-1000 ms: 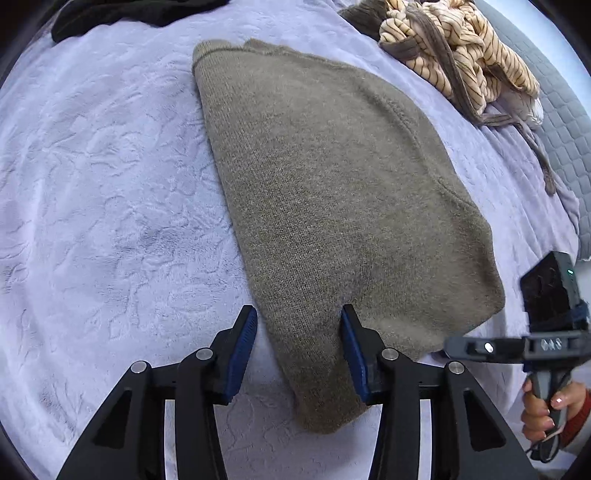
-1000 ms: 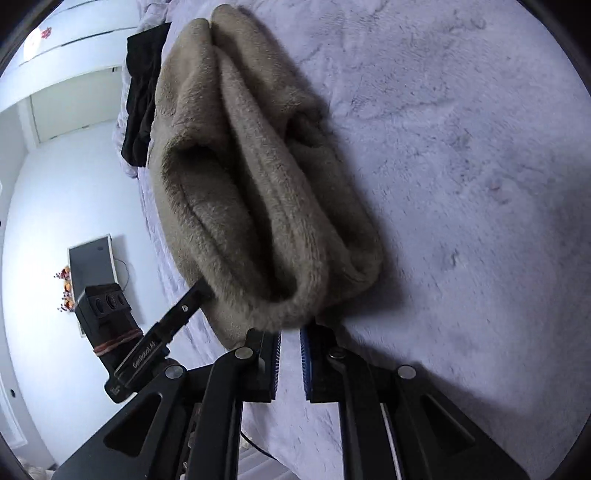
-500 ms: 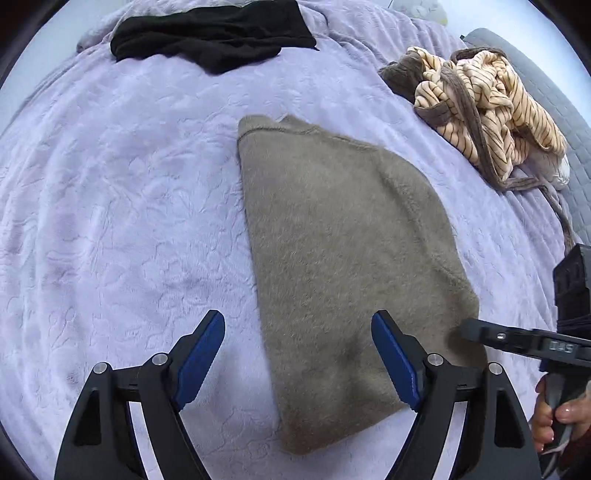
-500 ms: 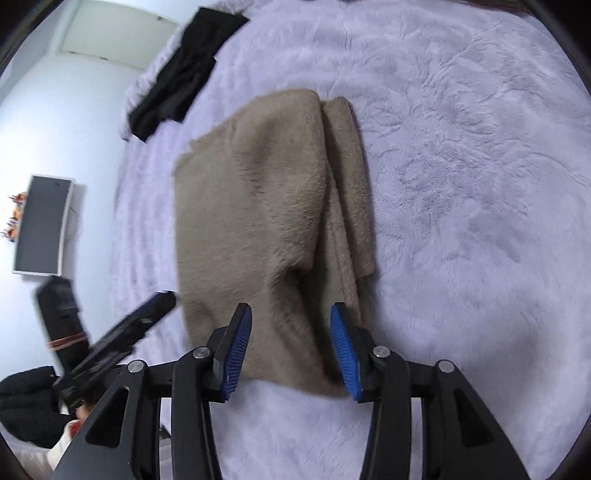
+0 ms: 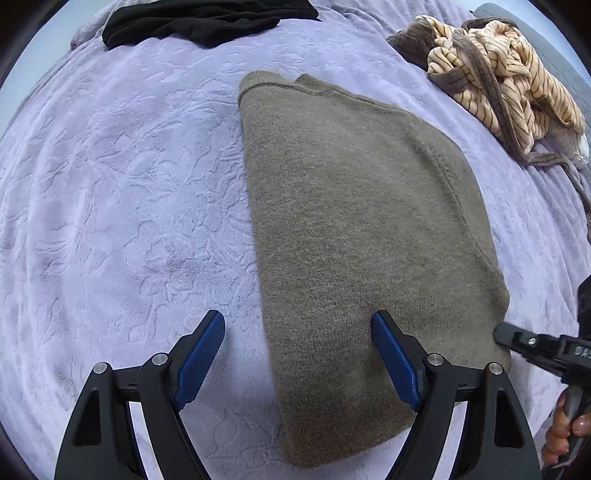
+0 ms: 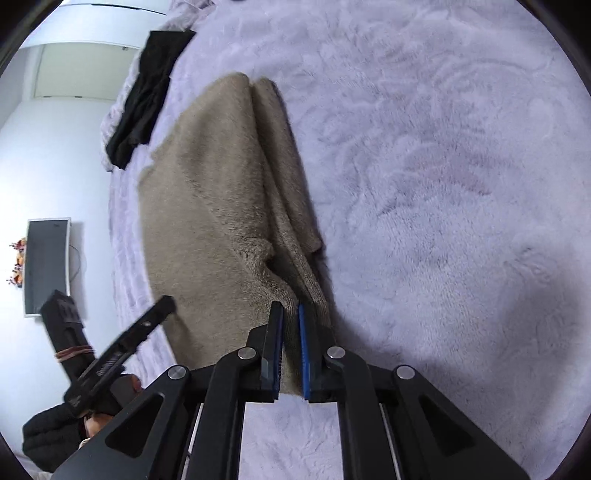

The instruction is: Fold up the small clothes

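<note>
Sweater: the olive-brown knit sweater (image 5: 354, 221) lies on the lilac bed blanket (image 5: 122, 192), already doubled over into a long, narrow slab, so I judge at least one fold done. From the right wrist view its near end (image 6: 221, 229) shows stacked layers with a loose lip that has not settled flat.

Left gripper: the left gripper (image 5: 297, 360) hovers over the near corner of the sweater with its fingers (image 5: 201, 356) spread wide, having just been opening. One blue finger stands over bare blanket, the other over the knit; nothing is pinched, so I read it as released.

Right gripper: the right gripper (image 6: 290, 343) has its fingers (image 6: 275, 347) just clenched together, and the near edge of the sweater runs up between them. It looks like a nip on that hem layer, lifted a little off the bed.

Other clothes: beyond the fingertips, a black garment (image 5: 207, 18) lies spread at the far edge of the bed, and a striped cream-and-brown garment (image 5: 506, 74) sits crumpled off to the far right. Both look unfolded.

Progress: by my reckoning the first piece is partway folded, perhaps one more fold or a tidy-up short of finished.

Left to do: finish the sweater, then the two waiting garments.
</note>
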### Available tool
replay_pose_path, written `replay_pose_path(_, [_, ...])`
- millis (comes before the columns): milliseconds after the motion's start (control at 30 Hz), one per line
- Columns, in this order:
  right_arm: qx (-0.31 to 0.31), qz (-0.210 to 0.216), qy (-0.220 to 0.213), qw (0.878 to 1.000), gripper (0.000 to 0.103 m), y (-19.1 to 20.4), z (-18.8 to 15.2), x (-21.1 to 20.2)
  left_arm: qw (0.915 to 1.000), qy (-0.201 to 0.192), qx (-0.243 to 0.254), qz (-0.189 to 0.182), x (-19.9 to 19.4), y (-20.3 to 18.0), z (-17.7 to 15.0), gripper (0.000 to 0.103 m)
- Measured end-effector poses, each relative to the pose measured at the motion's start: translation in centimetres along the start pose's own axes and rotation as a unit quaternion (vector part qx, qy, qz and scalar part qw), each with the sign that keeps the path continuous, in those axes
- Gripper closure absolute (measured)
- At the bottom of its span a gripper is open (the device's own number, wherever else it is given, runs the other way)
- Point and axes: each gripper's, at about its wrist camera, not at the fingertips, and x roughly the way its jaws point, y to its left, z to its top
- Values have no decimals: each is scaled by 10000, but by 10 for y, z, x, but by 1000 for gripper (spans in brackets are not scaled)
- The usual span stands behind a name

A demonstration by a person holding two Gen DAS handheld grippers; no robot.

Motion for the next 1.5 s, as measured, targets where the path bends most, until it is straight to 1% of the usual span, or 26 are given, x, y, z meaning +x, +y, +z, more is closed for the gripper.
replay_pose_path(167, [-262, -44, -278, 9993, 89, 15, 8, -27, 10000, 40, -50, 8, 2, -2, 1, 21])
replay_pose_path(233, [-301, -55, -300, 9991, 87, 15, 12, -33, 10000, 57, -53, 19, 2, -3, 1, 21])
replay_pose_path(333, [-389, -101, -313, 9987, 87, 20, 15, -36, 9999, 91, -50, 35, 2, -3, 2, 21])
replay_pose_path(400, [-548, -23, -354, 9979, 86, 28, 15, -39, 9999, 89, -12, 65, 3, -4, 2, 21])
replay_pose_path(433, [-675, 6, -332, 9972, 85, 34, 14, -37, 9999, 86, 9, 83, 3, -6, 1, 21])
replay_pose_path(500, [-889, -10, -183, 9959, 85, 41, 12, -31, 9999, 99, 40, 110, 4, -8, 1, 21])
replay_pose_path(567, [-1042, -247, 86, 9942, 85, 42, 8, -16, 9998, 123, 64, 129, 6, -11, 0, 21])
replay_pose_path(633, [-1105, -632, 396, 9911, 86, 36, 8, 8, 9997, 173, 92, 143, 8, -13, -1, 21])
replay_pose_path(667, [-1001, -642, 488, 9917, 87, 26, 7, 17, 9996, 208, 105, 158, 9, -14, -1, 20])
replay_pose_path(767, [-668, -365, 421, 9962, 87, 16, 9, 13, 9996, 196, 143, 163, 10, -15, -2, 20])
replay_pose_path(900, [-846, -432, 531, 9941, 86, 16, 6, 6, 9995, 270, 132, 130, 15, -15, -2, 20])
replay_pose_path(967, [-822, -430, 543, 9942, 86, 18, 8, 6, 9994, 274, 135, 138, 15, -17, -2, 20])
replay_pose_path(1067, [-696, -275, 426, 9963, 84, 16, 10, -4, 9994, 282, 173, 133, 14, -18, -2, 20])
replay_pose_path(1100, [-756, -225, 291, 9965, 81, 18, 11, -11, 9993, 293, 179, 117, 14, -17, -2, 20])
replay_pose_path(1167, [-895, -211, 50, 9957, 56, 23, 17, -24, 9994, 304, 143, 44, 13, -15, -1, 20])
replay_pose_path(1200, [-936, -223, -59, 9953, 34, 25, 23, -29, 9996, 269, 107, -25, 11, -13, -1, 21])
replay_pose_path(1233, [-947, -223, -111, 9952, 31, 26, 27, -31, 9997, 188, 63, -117, 7, -11, 0, 21])
replay_pose_path(1267, [-950, -231, -163, 9951, 31, 28, 35, -32, 9996, 54, -3, -259, 0, -8, 1, 21])
replay_pose_path(1333, [-948, -187, -233, 9950, 31, 27, 53, -31, 9990, -66, -107, -420, -7, -2, 4, 21])
replay_pose_path(1400, [-916, -180, -289, 9952, 31, 22, 64, -30, 9982, -57, -267, -538, -7, 6, 7, 21])
replay_pose_path(1433, [-863, -175, -280, 9957, 31, 23, 70, -22, 9978, -22, -365, -556, -5, 11, 8, 21])
replay_pose_path(1467, [-764, -106, -254, 9967, 32, 21, 79, -16, 9976, 10, -441, -535, -4, 16, 8, 21])
replay_pose_path(1500, [-622, 67, -198, 9978, 36, 18, 88, -8, 9975, 29, -484, -519, -3, 20, 8, 21])
